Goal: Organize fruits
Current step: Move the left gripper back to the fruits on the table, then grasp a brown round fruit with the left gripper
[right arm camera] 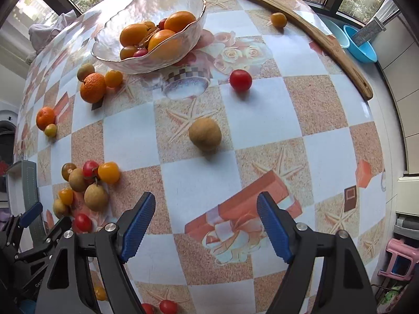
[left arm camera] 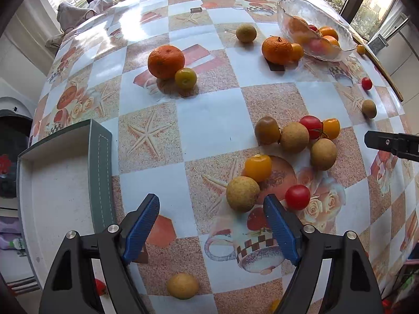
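The table [right arm camera: 262, 99] wears a checked cloth with starfish and rose prints. The glass bowl [right arm camera: 146, 52] stands on it, at the far side. Just beside the bowl lie an orange [right arm camera: 93, 88] and a yellow tomato [right arm camera: 113, 78]. Nearer than the bowl lie a red tomato [right arm camera: 240, 80] and a brown longan [right arm camera: 205, 135]. Behind the bowl, a wooden strip [right arm camera: 314, 34] follows the table's edge.

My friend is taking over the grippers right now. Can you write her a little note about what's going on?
Left gripper: open, empty, above the table near a brown round longan and red cherry tomato.
Right gripper: open, empty, facing a lone brown longan.
Done: some oranges and tomatoes sit in the clear glass bowl.
Left: many fruits scattered on the checked tablecloth; the grey-rimmed white tray shows no fruit.
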Demonstrator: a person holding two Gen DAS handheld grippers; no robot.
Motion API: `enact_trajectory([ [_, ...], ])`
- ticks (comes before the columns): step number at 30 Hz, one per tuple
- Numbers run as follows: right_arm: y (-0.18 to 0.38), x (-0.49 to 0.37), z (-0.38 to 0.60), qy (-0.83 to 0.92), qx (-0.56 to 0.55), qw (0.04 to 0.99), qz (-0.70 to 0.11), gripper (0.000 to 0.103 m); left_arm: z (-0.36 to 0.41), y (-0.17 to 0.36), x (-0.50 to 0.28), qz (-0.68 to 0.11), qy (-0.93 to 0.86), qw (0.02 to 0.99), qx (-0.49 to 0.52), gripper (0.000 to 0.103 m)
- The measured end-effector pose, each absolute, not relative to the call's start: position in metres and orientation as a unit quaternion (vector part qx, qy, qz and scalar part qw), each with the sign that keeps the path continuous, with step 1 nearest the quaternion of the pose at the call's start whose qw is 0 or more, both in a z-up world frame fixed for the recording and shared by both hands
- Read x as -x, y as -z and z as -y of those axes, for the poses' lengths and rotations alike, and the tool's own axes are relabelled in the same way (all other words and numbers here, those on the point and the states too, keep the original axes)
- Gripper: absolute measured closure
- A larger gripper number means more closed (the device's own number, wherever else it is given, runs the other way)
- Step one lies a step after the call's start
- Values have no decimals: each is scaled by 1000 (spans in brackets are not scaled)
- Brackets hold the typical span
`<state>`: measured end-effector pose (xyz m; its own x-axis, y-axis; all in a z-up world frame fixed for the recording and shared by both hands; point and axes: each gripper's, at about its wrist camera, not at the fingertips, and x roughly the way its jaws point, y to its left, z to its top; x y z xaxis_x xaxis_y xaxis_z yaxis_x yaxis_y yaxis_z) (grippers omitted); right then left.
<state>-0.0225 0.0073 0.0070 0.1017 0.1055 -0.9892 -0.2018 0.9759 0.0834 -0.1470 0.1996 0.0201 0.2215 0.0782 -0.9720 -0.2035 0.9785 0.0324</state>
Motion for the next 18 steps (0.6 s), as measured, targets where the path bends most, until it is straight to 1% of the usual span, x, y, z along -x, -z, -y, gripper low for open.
enact_trajectory([
  [3,-3,8,-9,-105,39,745,-658,30,-196,-17,143,-617,-95,779,55,20],
  [5,-3,0,-13,-109,49,751,-650,32,-195,-15,141,-619,-98,777,59,20],
  [9,-4,-11,-22,-120,65,757,-639,44,-193,-13,134,-619,-104,776,61,21],
  [11,-4,-13,-23,-123,71,759,-635,50,-191,-14,133,-617,-98,778,65,27],
  [12,-4,-14,-23,-122,75,760,-634,56,-190,-15,132,-616,-94,779,66,34],
  [13,-4,-16,-23,-122,77,760,-633,66,-188,-16,130,-616,-92,780,63,38],
  [14,-5,-17,-23,-122,79,761,-632,72,-186,-16,130,-616,-90,780,60,40],
  [15,-5,-18,-23,-122,80,761,-632,76,-185,-17,129,-616,-88,781,61,46],
  [17,-6,-19,-21,-127,75,760,-633,76,-183,-18,129,-615,-82,781,66,55],
  [18,-7,-20,-23,-129,73,759,-634,76,-181,-20,130,-615,-76,782,71,66],
])
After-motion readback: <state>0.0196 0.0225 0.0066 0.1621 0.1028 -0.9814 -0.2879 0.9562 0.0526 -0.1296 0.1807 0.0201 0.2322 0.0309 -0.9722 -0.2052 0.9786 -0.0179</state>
